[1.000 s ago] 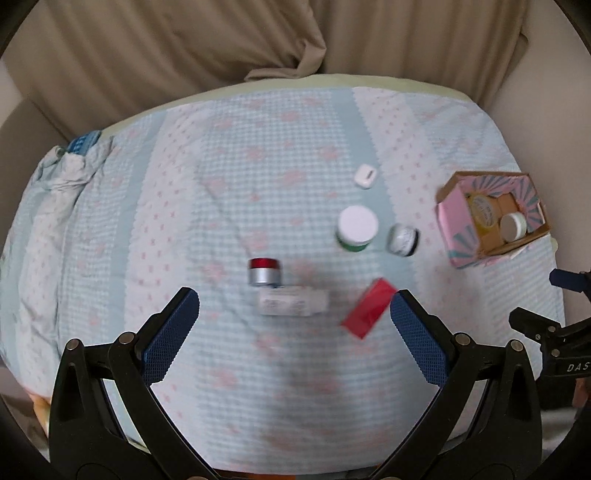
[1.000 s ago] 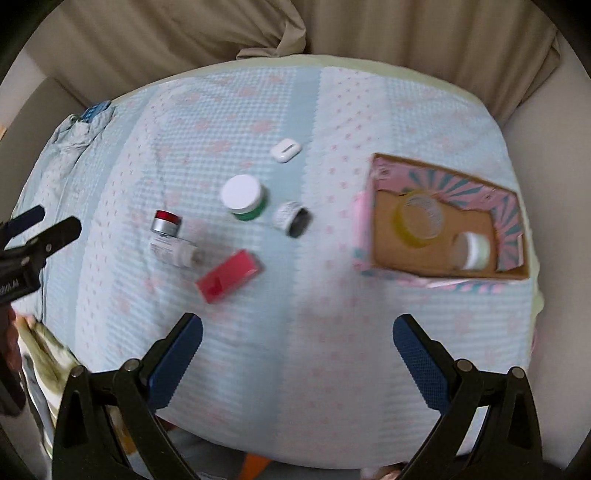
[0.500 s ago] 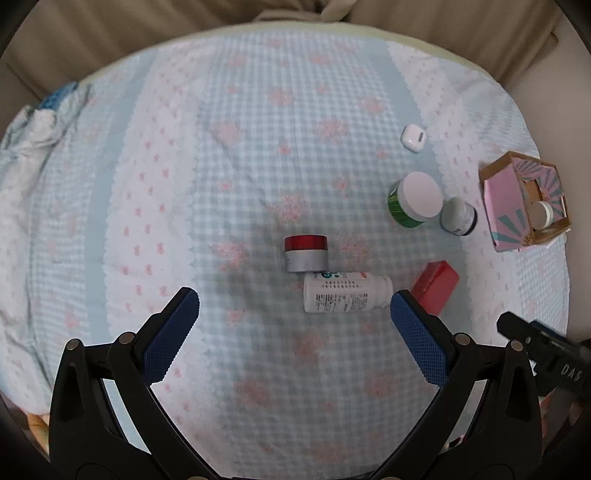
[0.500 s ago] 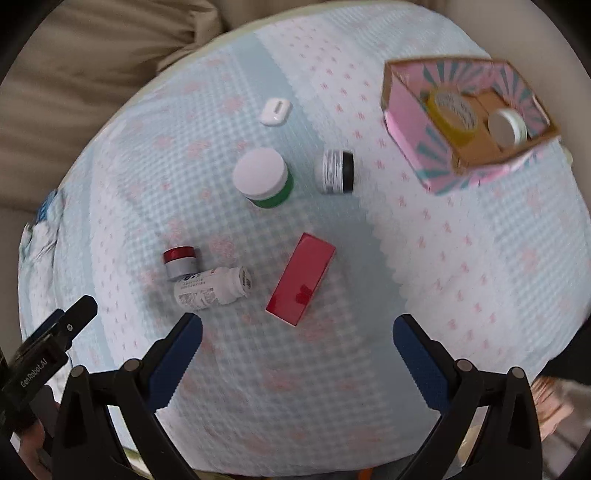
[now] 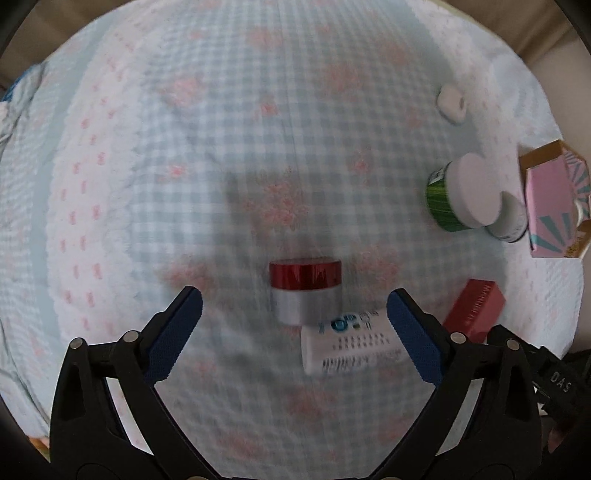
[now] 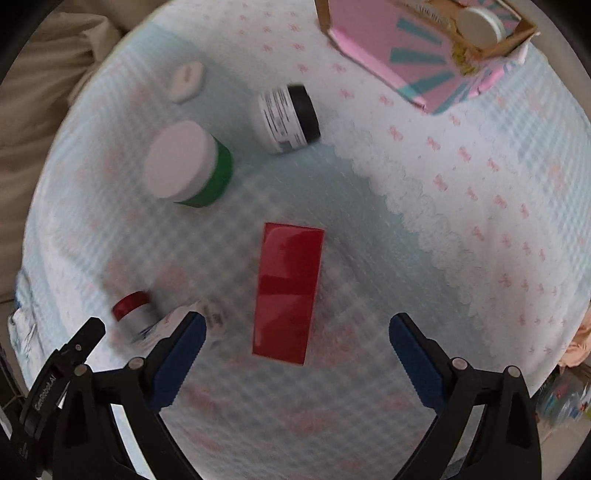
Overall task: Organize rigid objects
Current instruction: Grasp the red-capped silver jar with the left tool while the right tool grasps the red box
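- Hovering above a checked blue-and-pink cloth (image 5: 229,155) that covers the surface, the left tool (image 5: 294,314) has its blue-padded fingers (image 5: 173,334) spread wide and grips nothing.
- Between those fingers stands a small silver jar with a red lid (image 5: 305,291), upright on the cloth.
- Touching that jar at its 5 o'clock lies a white pill bottle (image 5: 351,345) on its side, partly behind the right-hand finger.
- At 3 o'clock of the bottle lies a red box (image 5: 474,310).
- The right tool (image 6: 297,338) is likewise spread wide and holds nothing; the red box (image 6: 288,291) lies flat between its fingers, long side running from 12 to 6 o'clock.
- In the right wrist view, a green jar with a white lid (image 6: 188,164) stands at 11 o'clock of the red box, and a white jar with a black lid (image 6: 288,118) lies tipped at 12 o'clock.
- A small white case (image 6: 186,81) rests at 12 o'clock of the green jar.
- A pink cardboard box (image 6: 424,55) sits at 1 o'clock near the cloth's edge, with a white-lidded jar (image 6: 480,24) inside.
- The left tool's black frame (image 6: 59,369) shows at 8 o'clock in the right wrist view.
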